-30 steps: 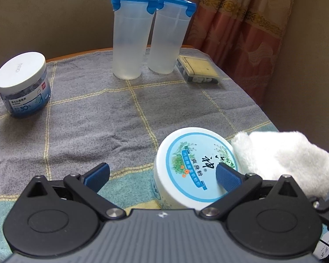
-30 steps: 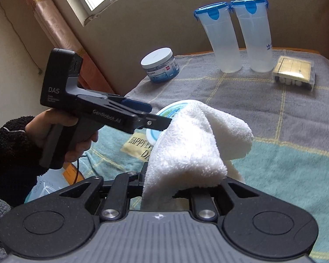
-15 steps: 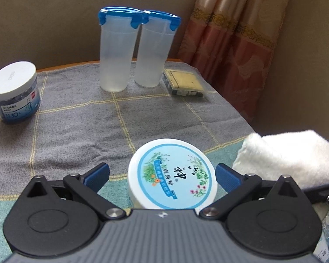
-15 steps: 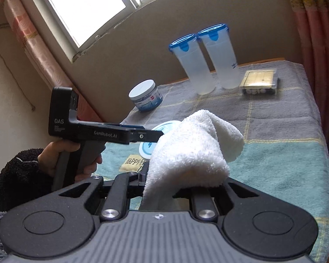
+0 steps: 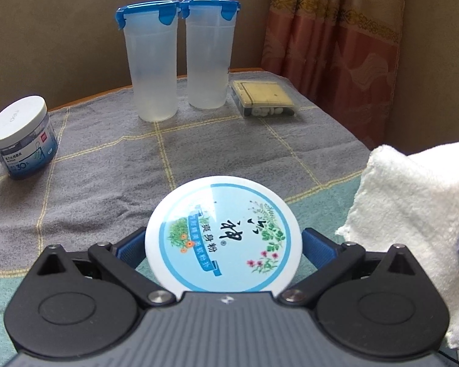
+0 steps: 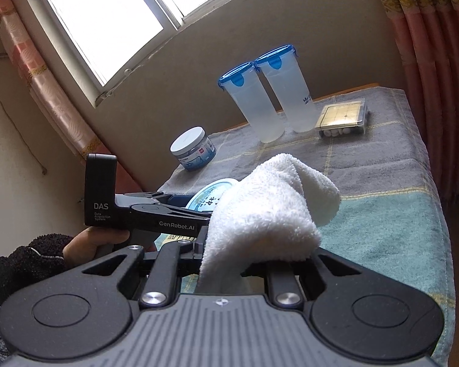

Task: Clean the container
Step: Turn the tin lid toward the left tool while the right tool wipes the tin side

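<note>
Fluffy terry cloth [image 6: 269, 211]; glossy lid [image 5: 222, 235]

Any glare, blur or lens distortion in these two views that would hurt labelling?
Left wrist view: even, soft light, sharp; the round tin label is readable, fisheye bends the table edge. Right wrist view: the window is blown out white, walls curve strongly, the white towel keeps its texture, no motion blur.

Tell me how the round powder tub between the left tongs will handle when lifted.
The powder tub looks like rigid plastic, so probably stiff and light. Its smooth curved wall, flanked by the left tongs, may slip or twist. Squat and wide, it seems unlikely to tip on the checked cloth.
</note>
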Demonstrator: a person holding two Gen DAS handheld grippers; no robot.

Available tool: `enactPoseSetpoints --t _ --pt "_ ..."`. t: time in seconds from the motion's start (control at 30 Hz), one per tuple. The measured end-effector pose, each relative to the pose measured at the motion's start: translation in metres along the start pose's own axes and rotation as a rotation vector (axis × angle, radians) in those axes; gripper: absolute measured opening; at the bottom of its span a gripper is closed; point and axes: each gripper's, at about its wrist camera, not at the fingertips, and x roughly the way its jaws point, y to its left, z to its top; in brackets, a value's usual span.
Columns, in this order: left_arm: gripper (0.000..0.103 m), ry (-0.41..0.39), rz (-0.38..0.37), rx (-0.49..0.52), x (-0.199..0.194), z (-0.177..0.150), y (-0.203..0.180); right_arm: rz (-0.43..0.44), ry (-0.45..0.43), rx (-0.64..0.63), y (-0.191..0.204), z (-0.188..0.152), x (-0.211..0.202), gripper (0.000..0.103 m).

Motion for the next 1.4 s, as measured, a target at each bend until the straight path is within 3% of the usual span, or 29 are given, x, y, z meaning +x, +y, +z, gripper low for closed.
enactPoseSetpoints --t 0.13,0.37,0.53,0.87,1.03,1.23,1.4 --pt "0.098 -0.003 0.014 0.041 0.002 -0.001 -0.002 -0.002 0.003 0.014 -0.005 -0.001 0.001 0.021" --pt "0.097 0.008 -0.048 0.099 0.002 0.001 0.007 -0.027 0.013 0.022 -0.008 0.002 0.005 0.021" --pt "0.097 0.008 -0.143 0.215 0.002 0.000 0.016 -0.057 0.022 0.011 -0.005 0.007 0.008 0.021" --pt "0.097 0.016 -0.419 0.529 0.004 0.003 0.037 -0.125 0.045 -0.006 0.004 0.021 0.016 0.021" --pt "0.097 0.023 -0.518 0.652 0.009 0.009 0.039 -0.146 0.059 -0.012 0.009 0.027 0.022 0.021" --pt "0.097 0.043 -0.586 0.741 0.013 0.014 0.039 -0.163 0.077 -0.018 0.011 0.033 0.029 0.021" --pt "0.098 0.053 -0.573 0.740 0.013 0.015 0.037 -0.153 0.077 -0.014 0.010 0.033 0.032 0.021"
